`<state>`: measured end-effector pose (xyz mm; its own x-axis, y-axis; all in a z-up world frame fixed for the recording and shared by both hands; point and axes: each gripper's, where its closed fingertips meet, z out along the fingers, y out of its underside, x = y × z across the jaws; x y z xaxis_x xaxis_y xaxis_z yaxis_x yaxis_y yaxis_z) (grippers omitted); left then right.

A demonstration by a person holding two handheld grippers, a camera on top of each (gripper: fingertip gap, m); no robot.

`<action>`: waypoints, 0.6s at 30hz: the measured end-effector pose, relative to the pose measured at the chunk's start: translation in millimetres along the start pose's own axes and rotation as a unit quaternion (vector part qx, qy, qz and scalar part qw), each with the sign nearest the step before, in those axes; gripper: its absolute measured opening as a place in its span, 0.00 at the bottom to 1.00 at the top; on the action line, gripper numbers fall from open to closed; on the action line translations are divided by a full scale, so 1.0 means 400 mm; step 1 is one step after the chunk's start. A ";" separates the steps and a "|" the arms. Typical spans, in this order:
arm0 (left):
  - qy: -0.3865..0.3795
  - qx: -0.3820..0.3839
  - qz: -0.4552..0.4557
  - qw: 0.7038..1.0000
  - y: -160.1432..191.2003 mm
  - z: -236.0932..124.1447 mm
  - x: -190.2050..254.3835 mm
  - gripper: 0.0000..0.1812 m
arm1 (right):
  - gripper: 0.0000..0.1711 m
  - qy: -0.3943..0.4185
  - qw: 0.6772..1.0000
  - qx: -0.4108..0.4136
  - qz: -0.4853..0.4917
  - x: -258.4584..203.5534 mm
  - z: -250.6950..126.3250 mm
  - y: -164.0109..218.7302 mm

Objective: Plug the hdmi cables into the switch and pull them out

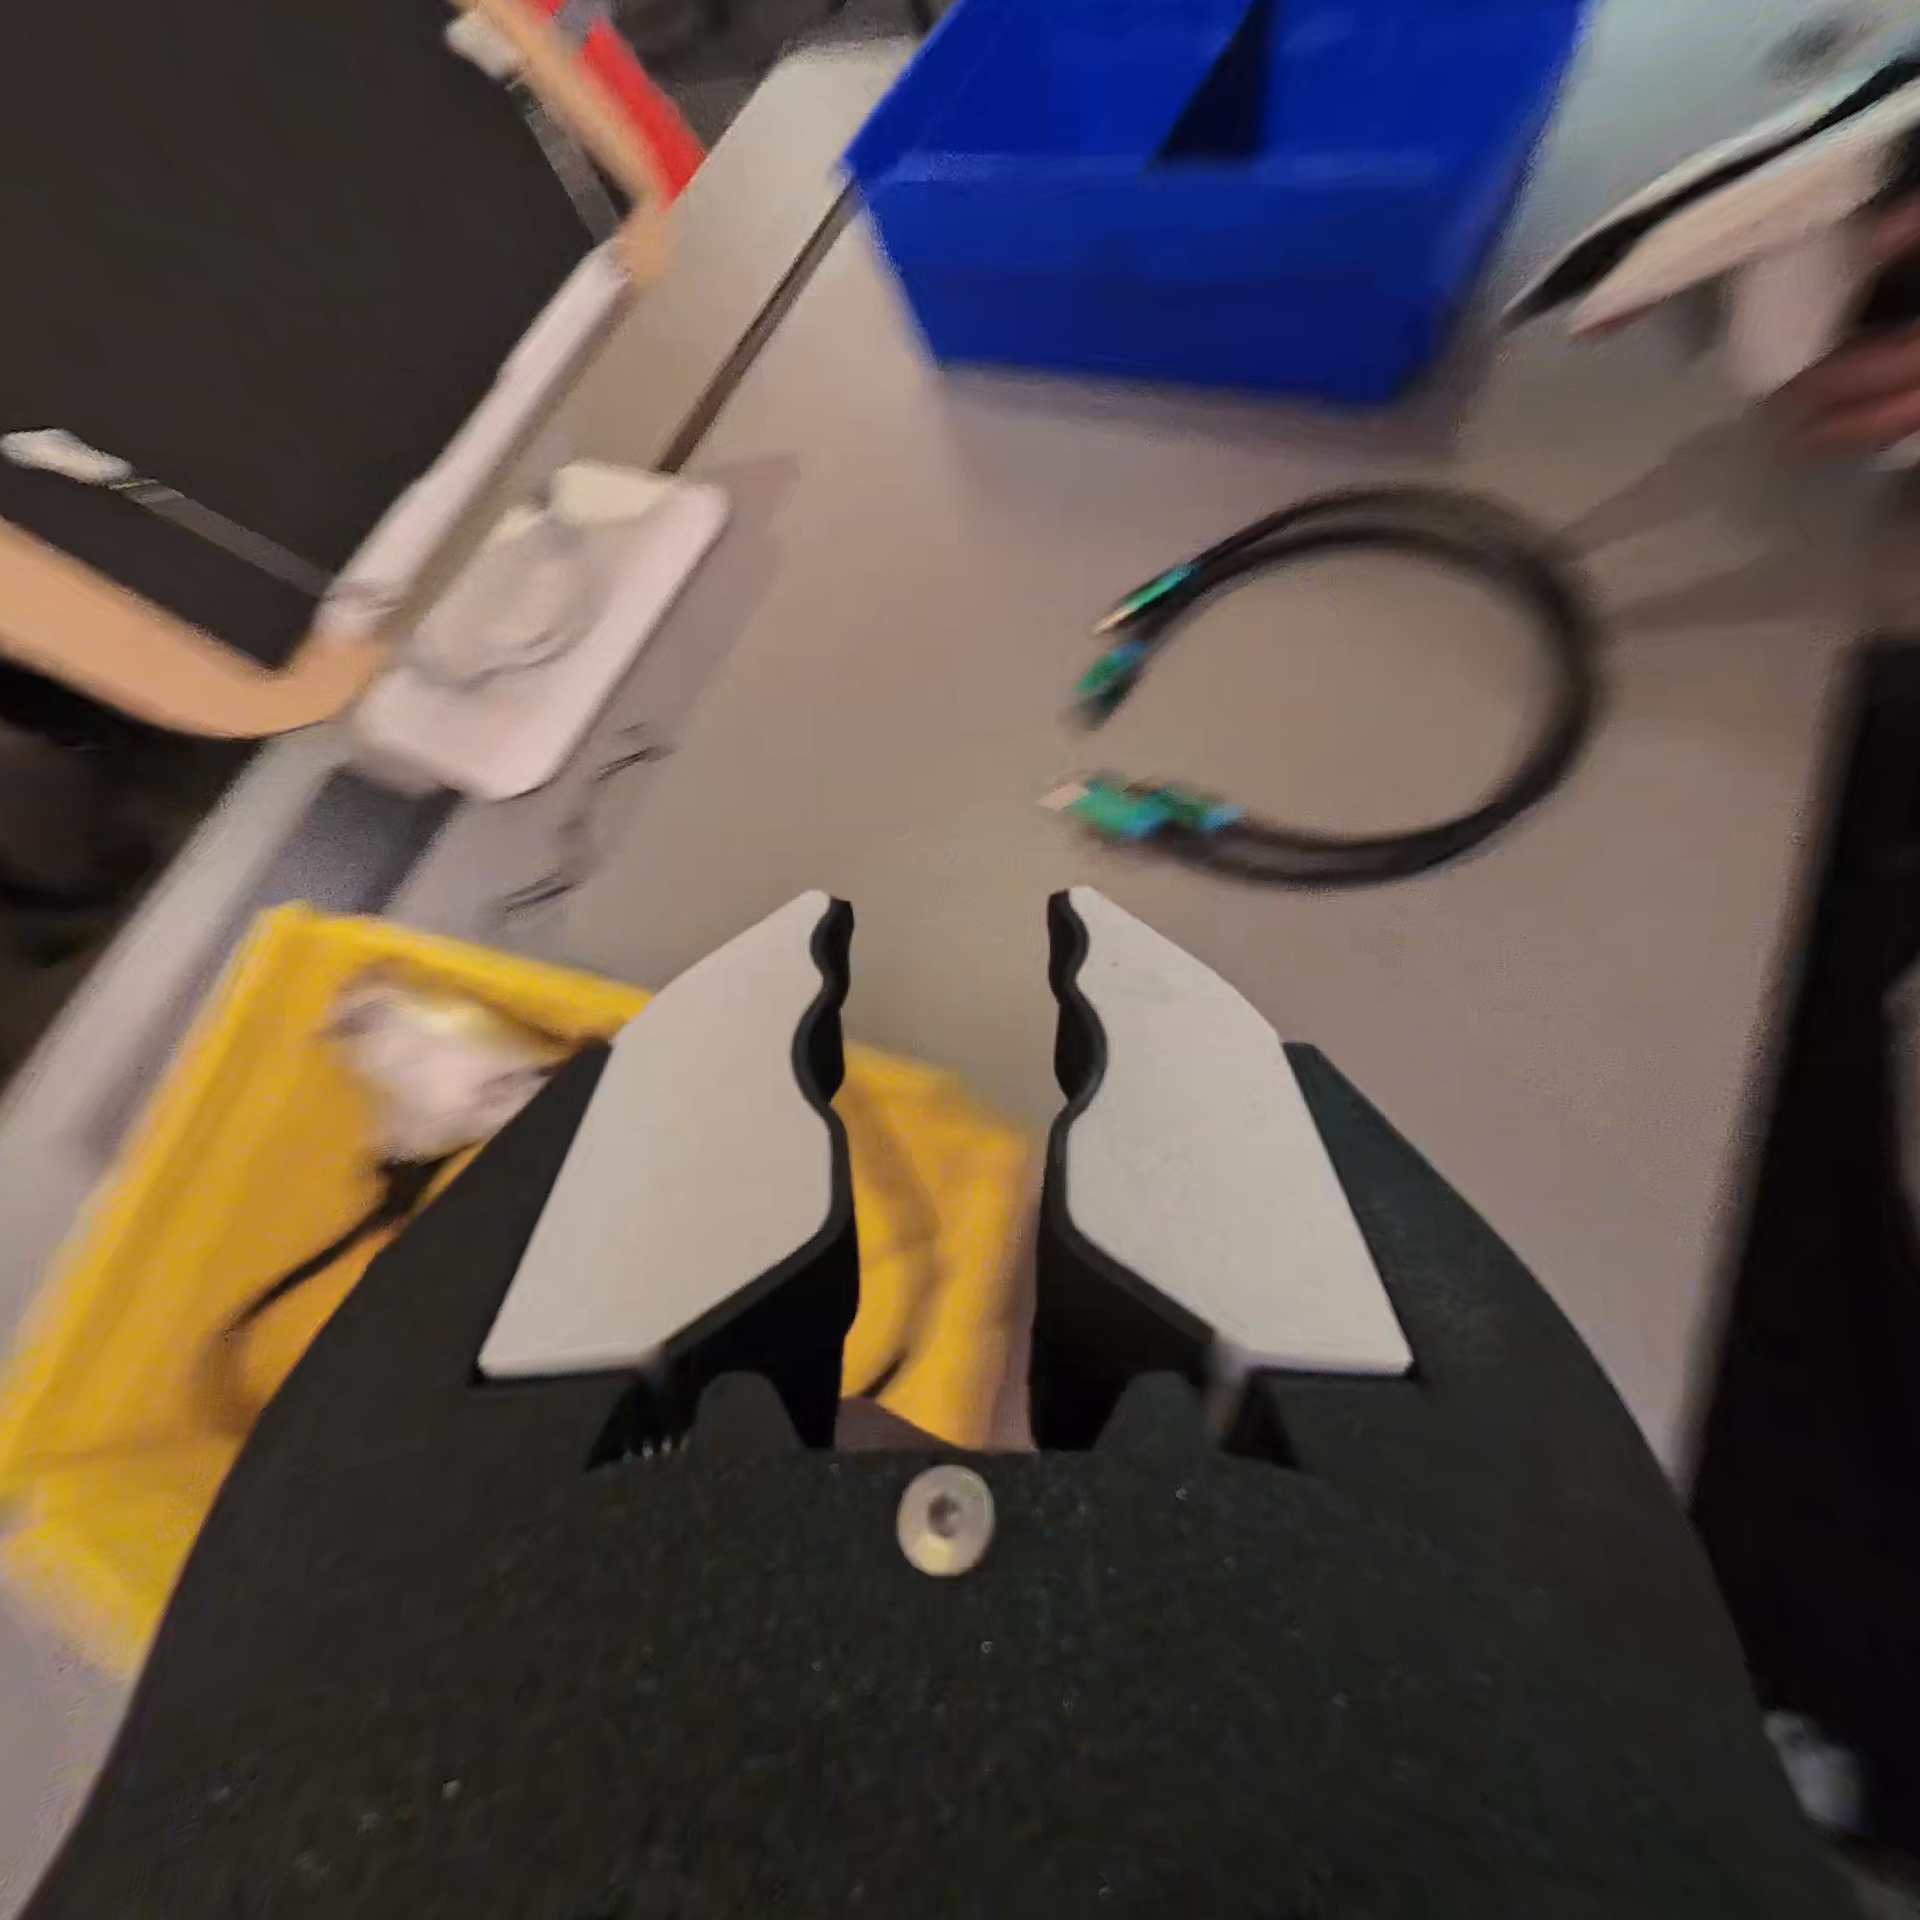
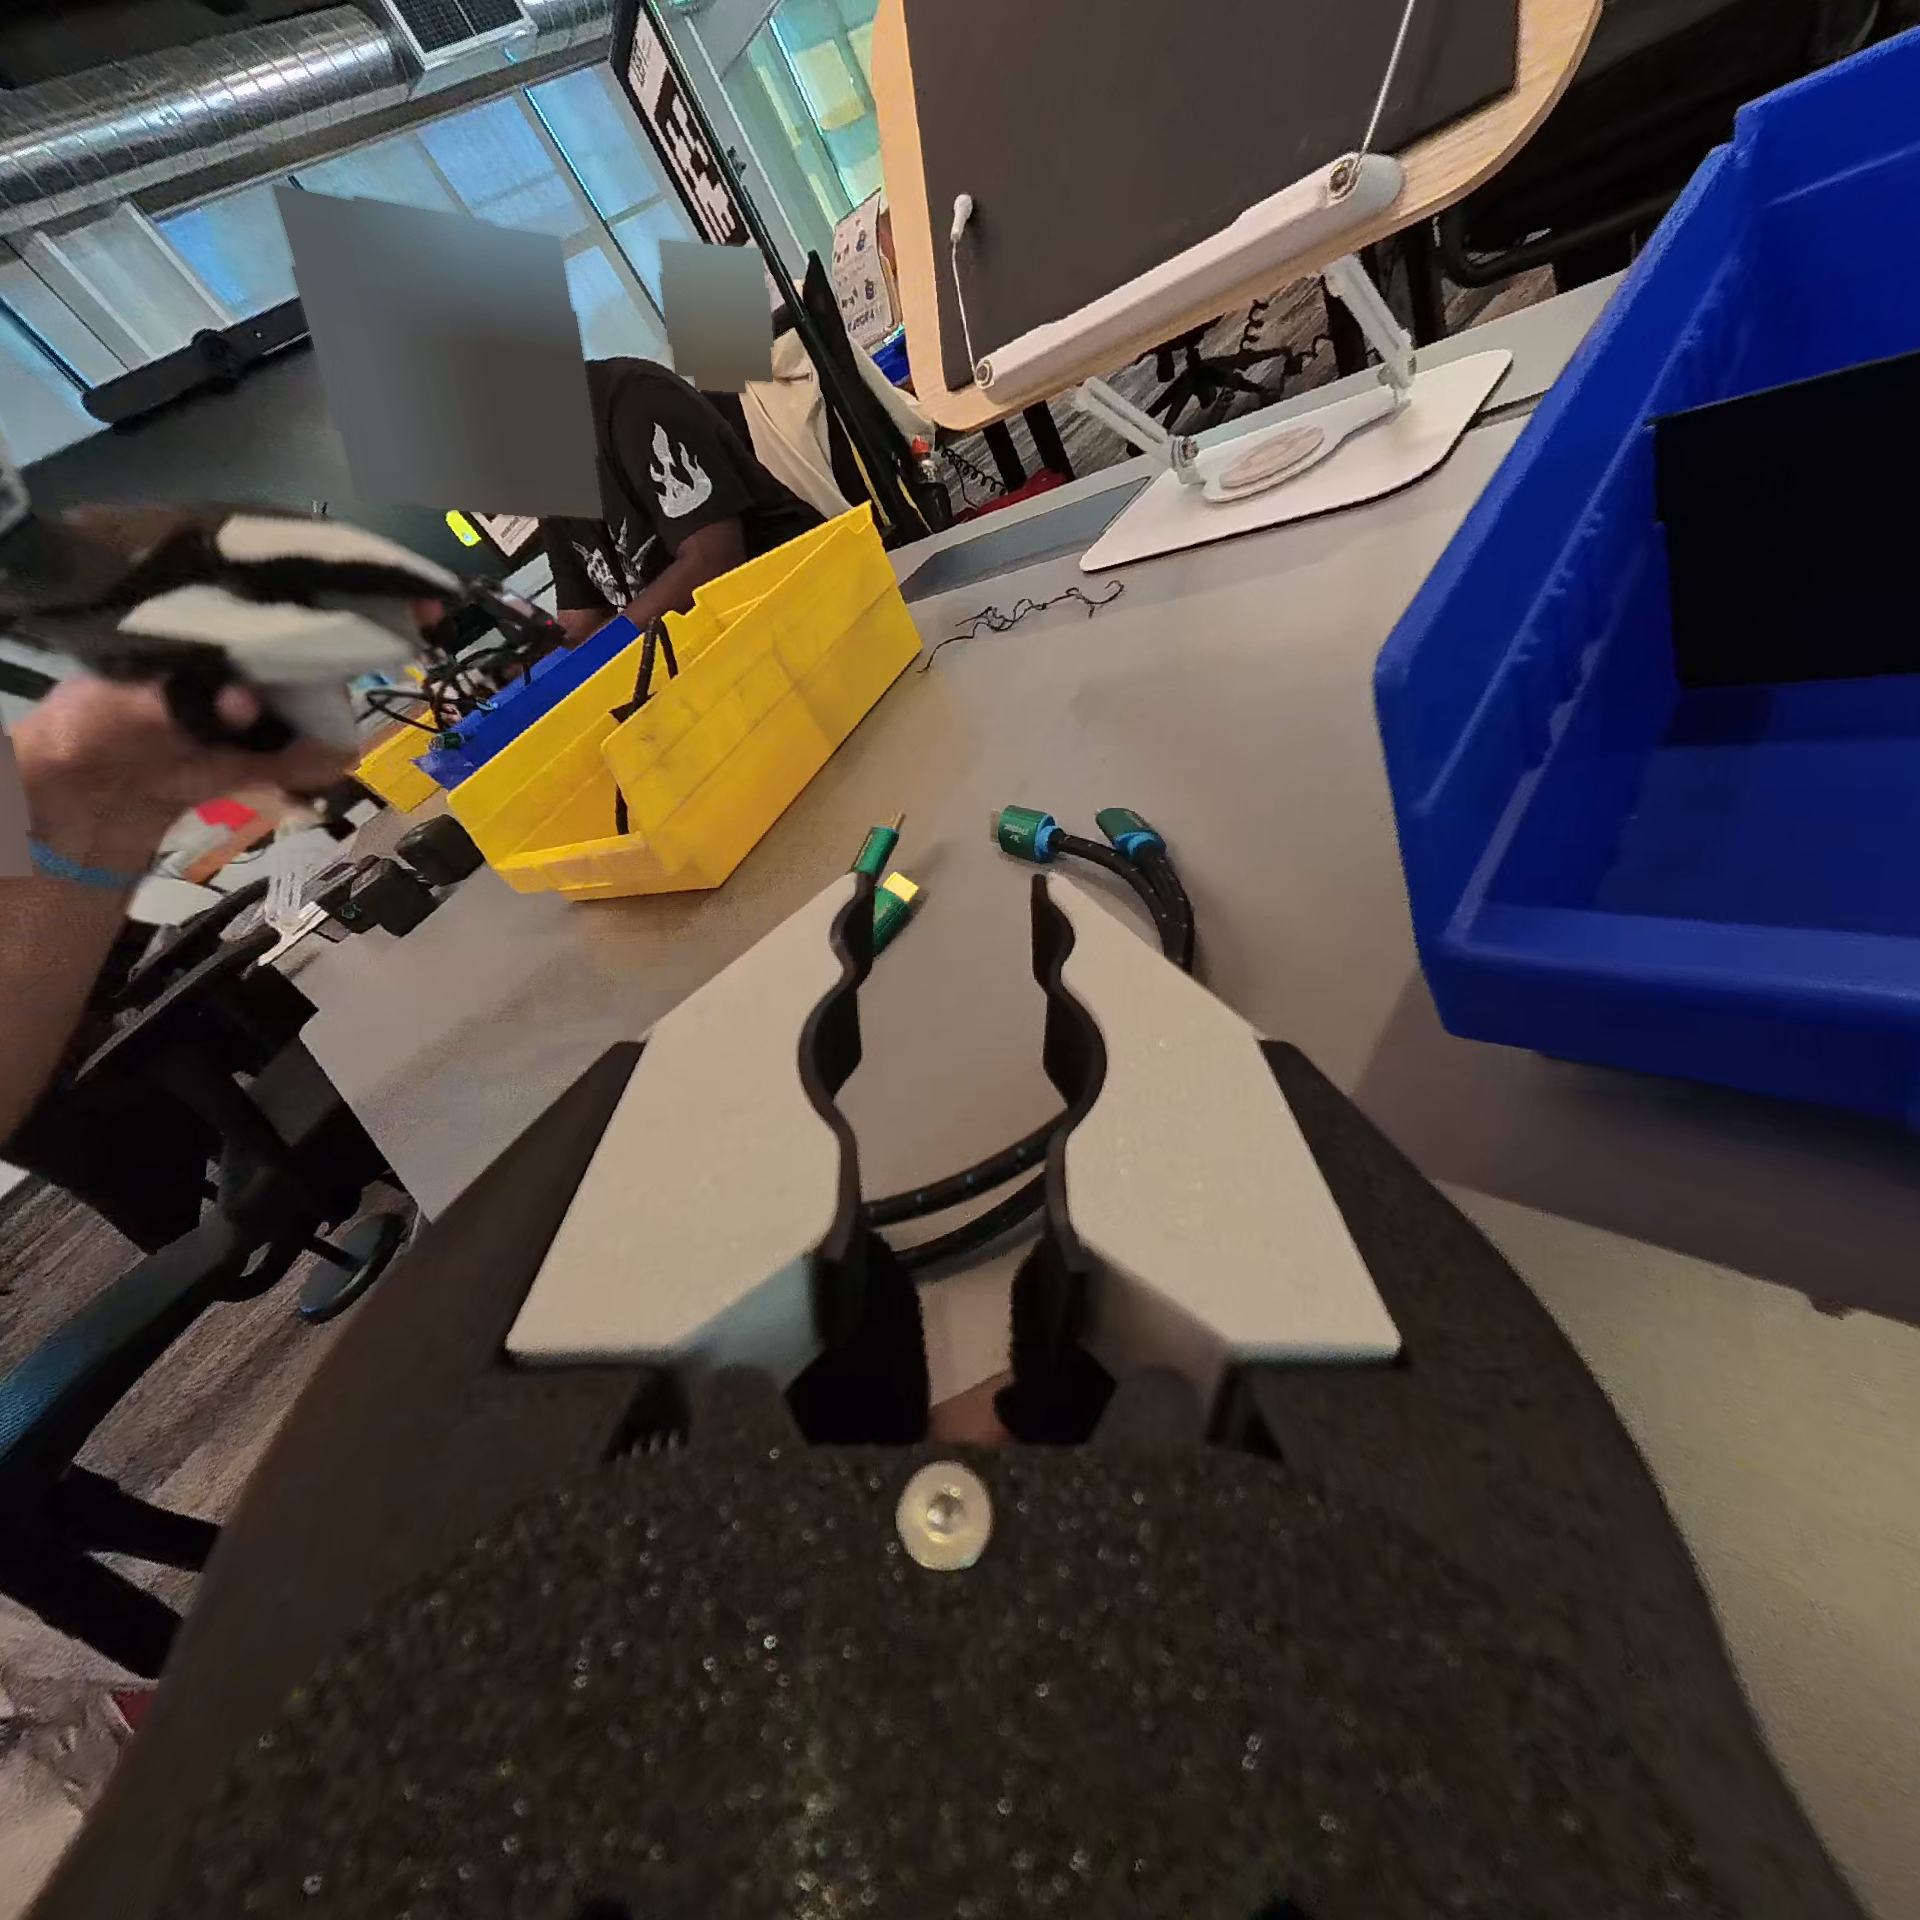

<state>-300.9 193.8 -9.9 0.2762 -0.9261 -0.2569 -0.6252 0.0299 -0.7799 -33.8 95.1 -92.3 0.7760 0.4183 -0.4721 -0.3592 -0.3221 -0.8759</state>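
On the grey desk (image 2: 1195, 727), the HDMI cables (image 2: 1132, 904) lie in a loose black coil just beyond your right tool (image 2: 945, 914), with the green plug ends (image 2: 1023, 834) fanned out toward the far side. That layout leaves each connector free of the loop, so you can likely take one plug without dragging the rest.

Your right tool hovers directly above the coil with its jaws set narrowly apart and nothing between them; part of the cable shows through the gap underneath. Your left tool (image 1: 951, 914) is likewise narrowly parted and empty, held above the desk with the cables (image 1: 1455, 707) ahead and to its right. Judged from this, both tools are staged for pick-up and no plugging has begun.

The yellow bin (image 2: 727, 717) sits at the left, the blue bin (image 2: 1621, 790) at the right, and the cables between them.

Note the limits of both views:
- The switch cannot be identified in either picture.
- The left wrist view is motion-blurred; plug detail there is unreliable.
- The right tool's fingers (image 2: 1174, 1091) hide the near half of the coil.
- The blue bin is cut off at the frame edge, and a dark panel hides part of its interior.
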 end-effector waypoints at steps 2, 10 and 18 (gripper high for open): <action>-0.063 -0.048 0.045 0.996 0.048 -0.020 -0.179 0.20 | 0.17 -0.001 1.000 -0.005 -0.003 -0.003 0.008 0.004; 0.013 -0.297 0.098 0.950 0.378 0.165 -0.520 0.22 | 0.17 -0.002 1.000 -0.021 -0.017 -0.006 0.042 0.015; 0.056 -0.373 0.199 0.905 0.532 0.297 -0.562 0.11 | 0.17 0.016 1.000 -0.018 -0.013 0.033 0.041 0.006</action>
<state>-409.3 452.9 -185.8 -0.1289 -0.9315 -0.3401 -0.9889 0.1464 -0.0261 -33.1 113.8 -102.3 0.8015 0.3992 -0.4452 -0.3208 -0.3413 -0.8835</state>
